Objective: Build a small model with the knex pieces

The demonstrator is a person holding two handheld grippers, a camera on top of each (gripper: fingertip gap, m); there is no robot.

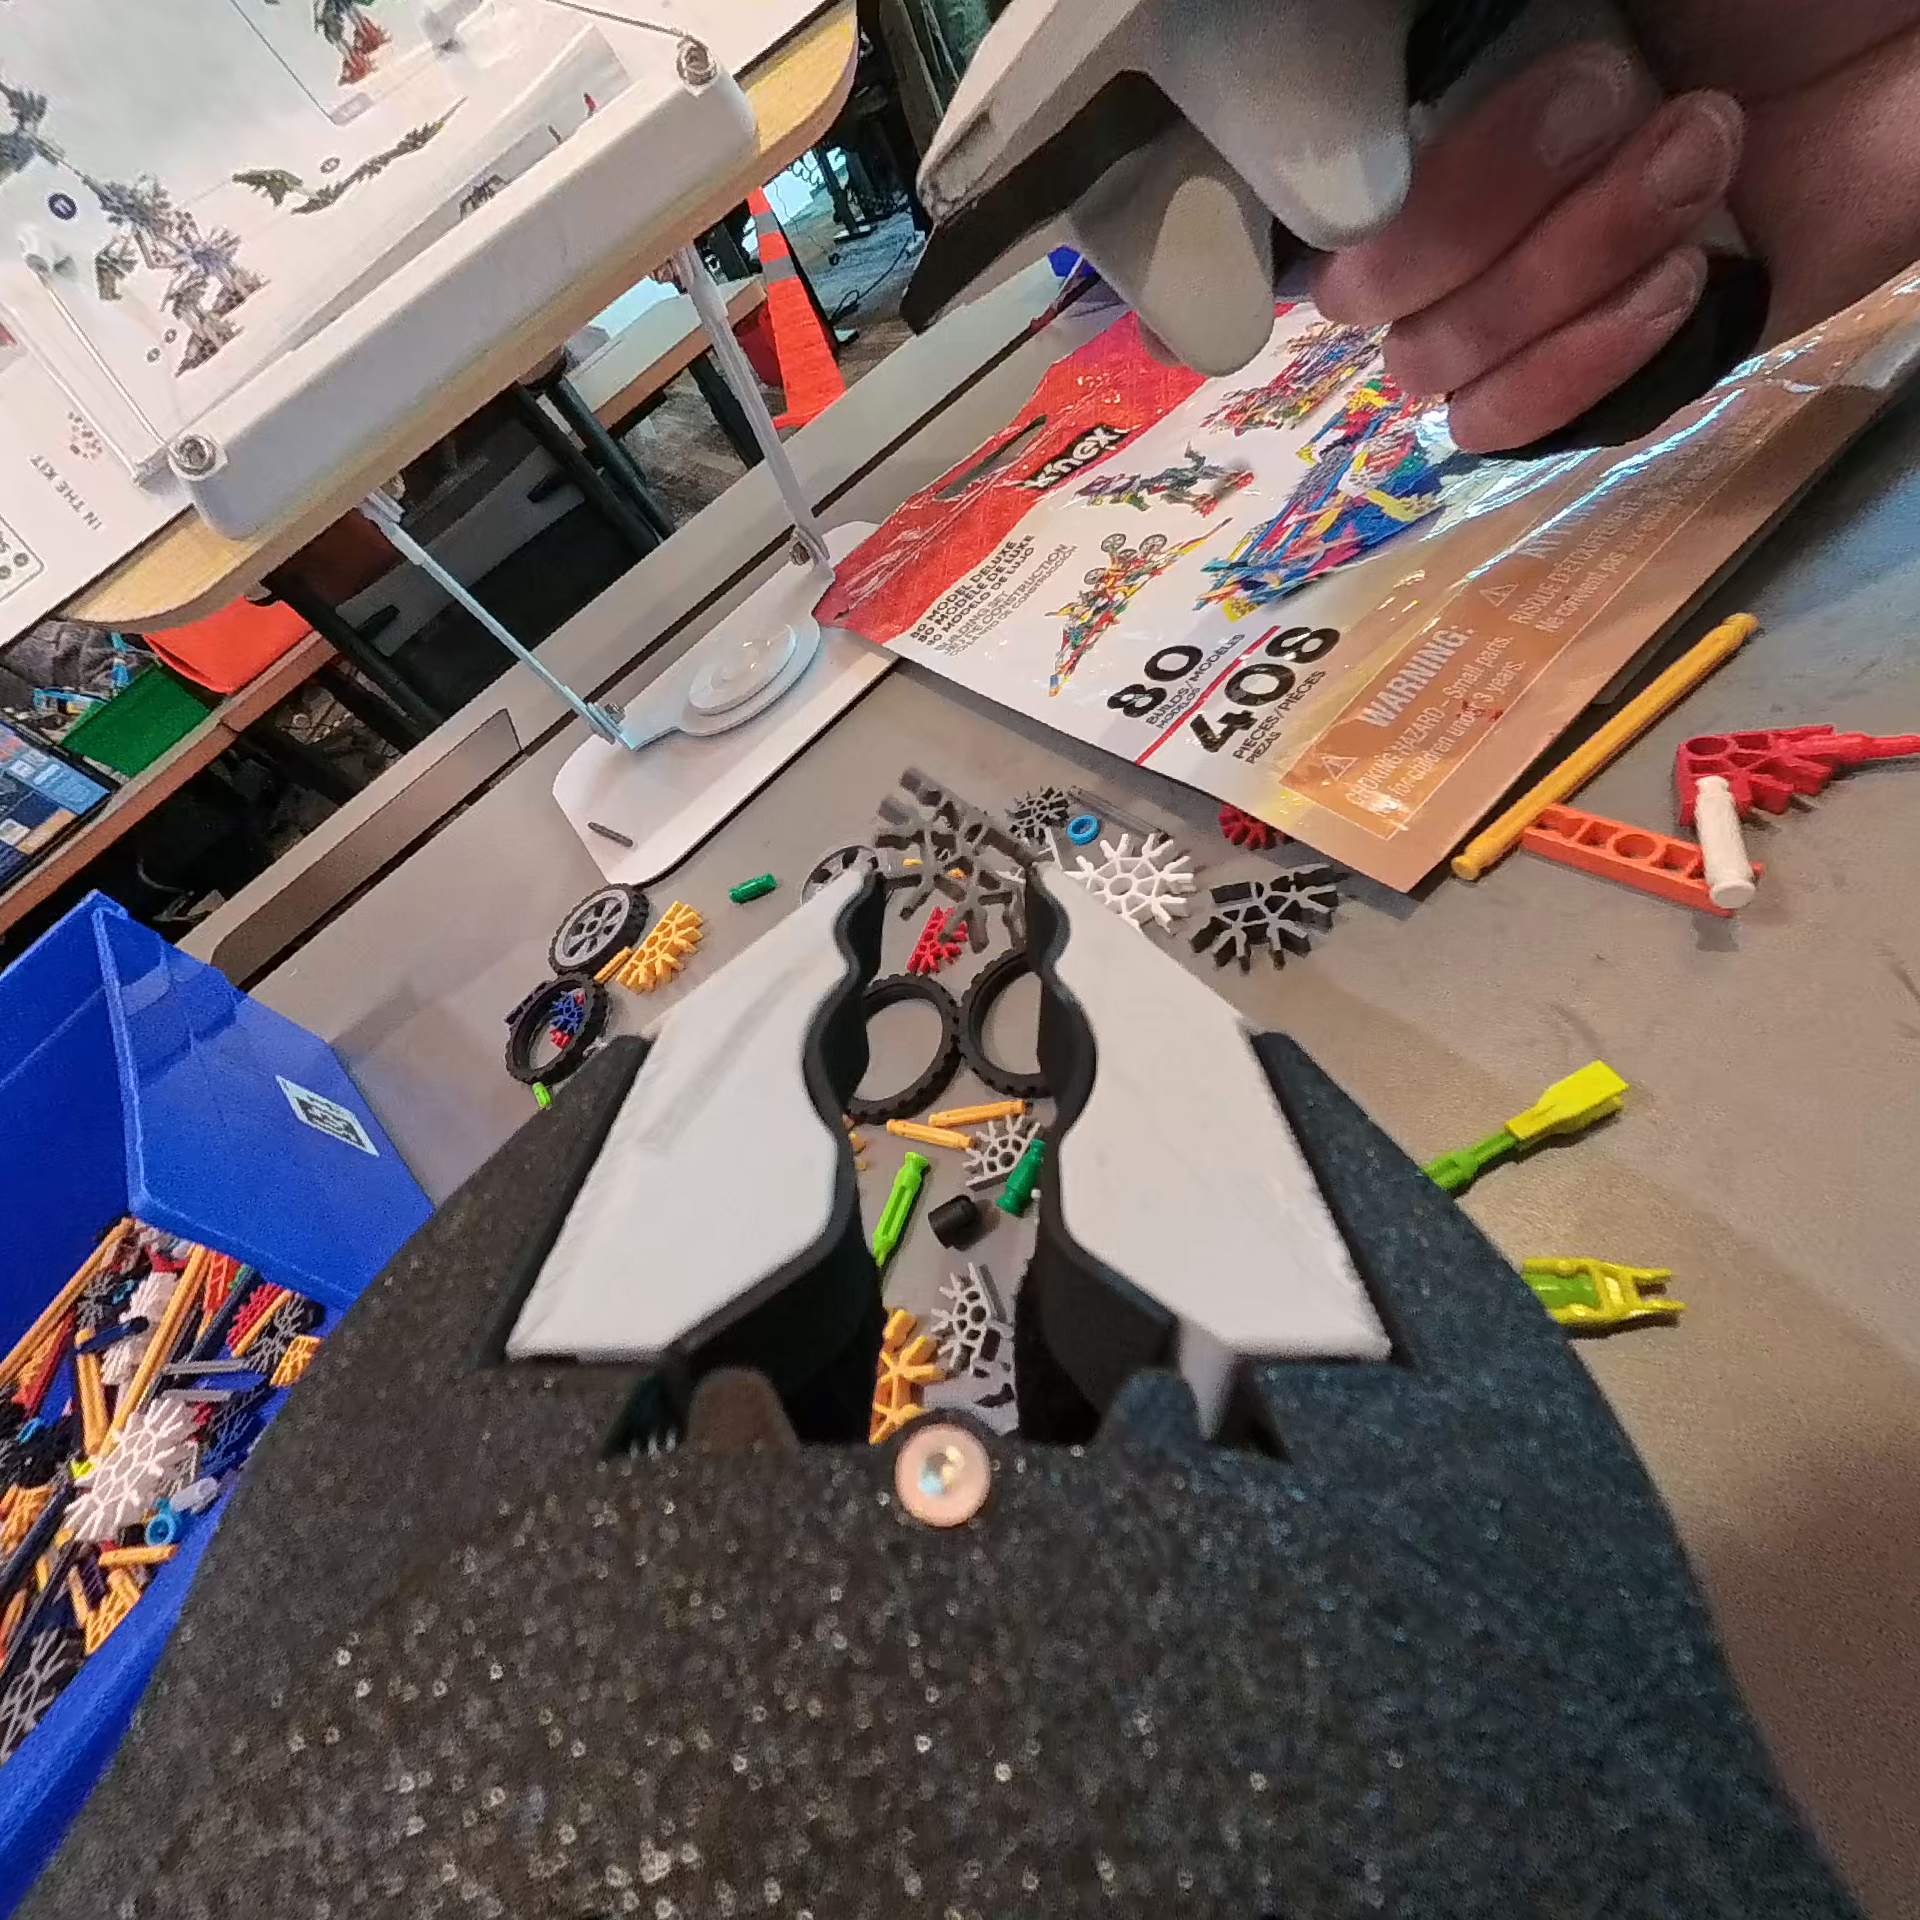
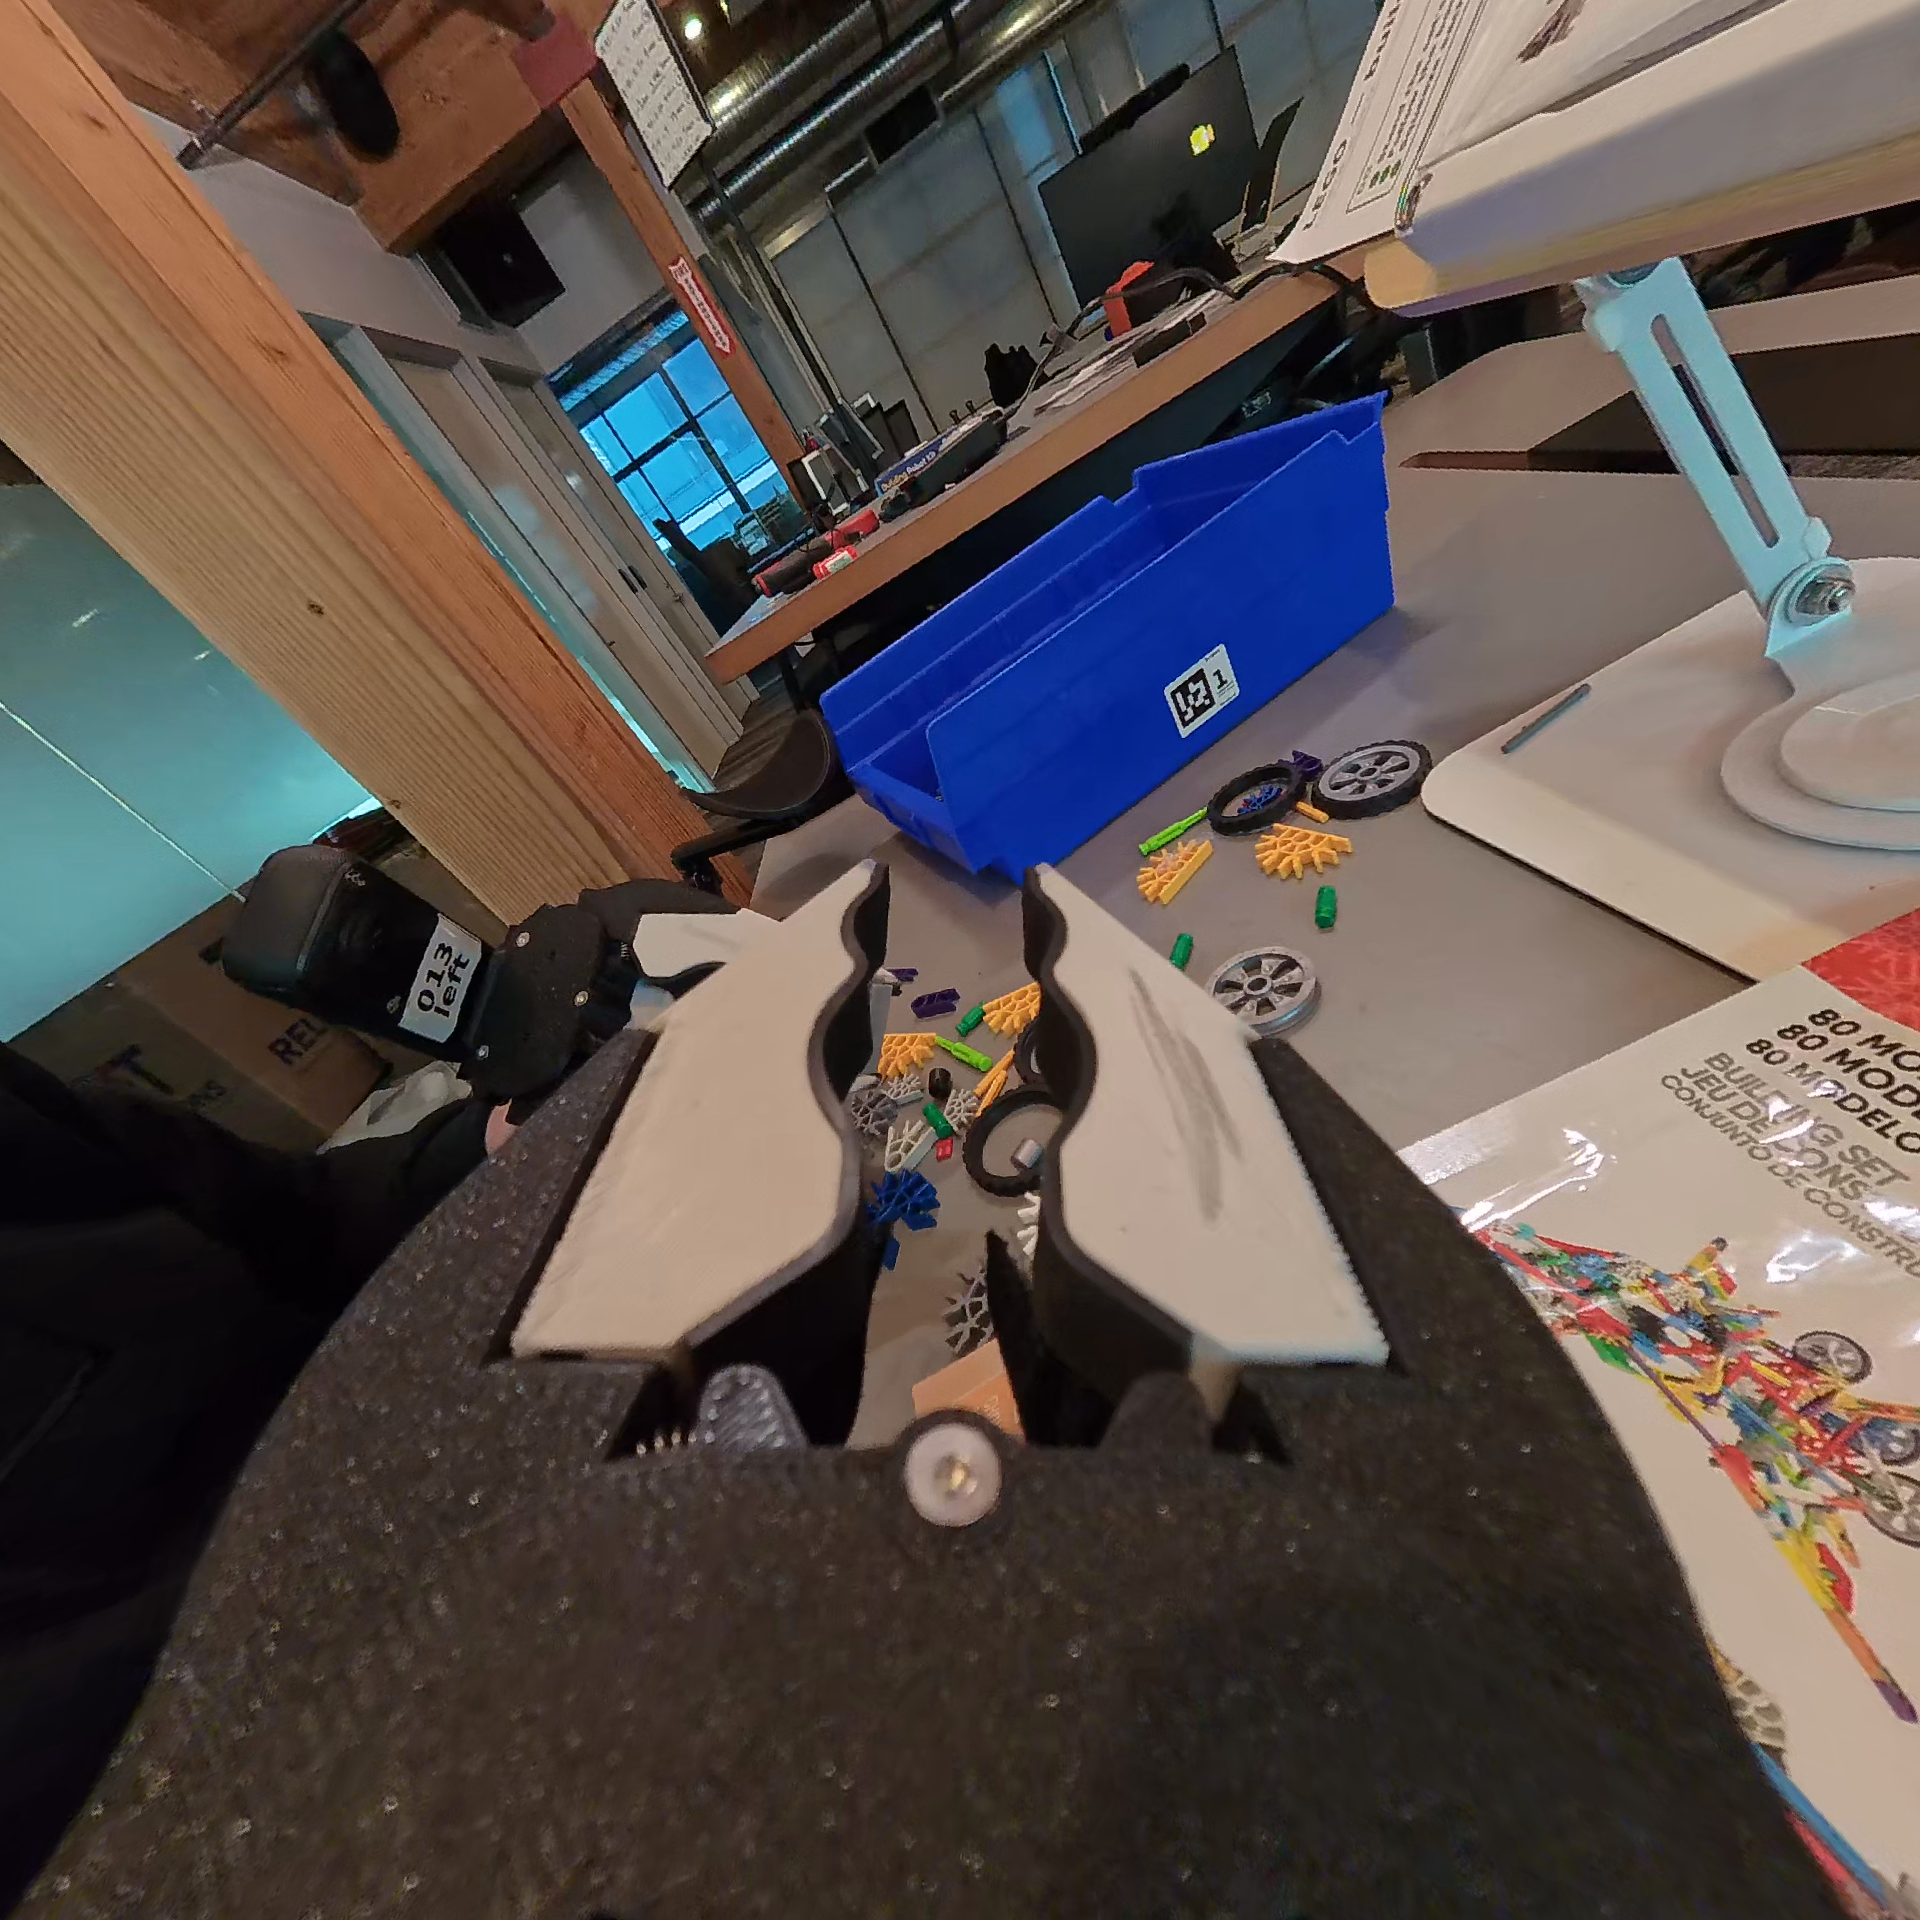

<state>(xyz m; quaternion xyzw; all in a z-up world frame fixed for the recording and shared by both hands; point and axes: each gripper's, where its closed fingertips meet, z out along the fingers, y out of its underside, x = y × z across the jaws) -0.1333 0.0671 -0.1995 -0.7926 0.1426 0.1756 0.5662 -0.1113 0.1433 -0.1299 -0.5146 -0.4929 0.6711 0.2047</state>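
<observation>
- Nearest to our left-wrist lens, we saw our left gripper (image 1: 951, 883) released, its jaws parted and holding nothing, above a scatter of small construction pieces on the grey table (image 1: 1558, 1039).
- Between its fingers we saw two black tyres (image 1: 902, 1044) lying side by side, and closer in a light green rod (image 1: 900, 1205), a small black cylinder (image 1: 954, 1222) and a yellow connector (image 1: 902, 1374).
- Just past the fingertips we noted a grey snowflake connector (image 1: 951, 868), a white one (image 1: 1132, 878) and a black one (image 1: 1262, 914).
- At our left stood a blue bin (image 1: 156, 1039) full of mixed pieces.
- Beyond the scatter lay a printed set bag (image 1: 1299, 582), with a yellow rod (image 1: 1605, 743) just beside its edge.
- Our right gripper (image 2: 956, 883) was likewise released and empty, over the same pile; a spoked grey wheel (image 2: 1264, 989) lay just right of its tip.
- From the left view, that right gripper (image 1: 1091, 270) hung above the bag, a hand (image 1: 1558, 260) wrapped round it.
- A white stand (image 2: 1766, 582) rose at the right of the table.
</observation>
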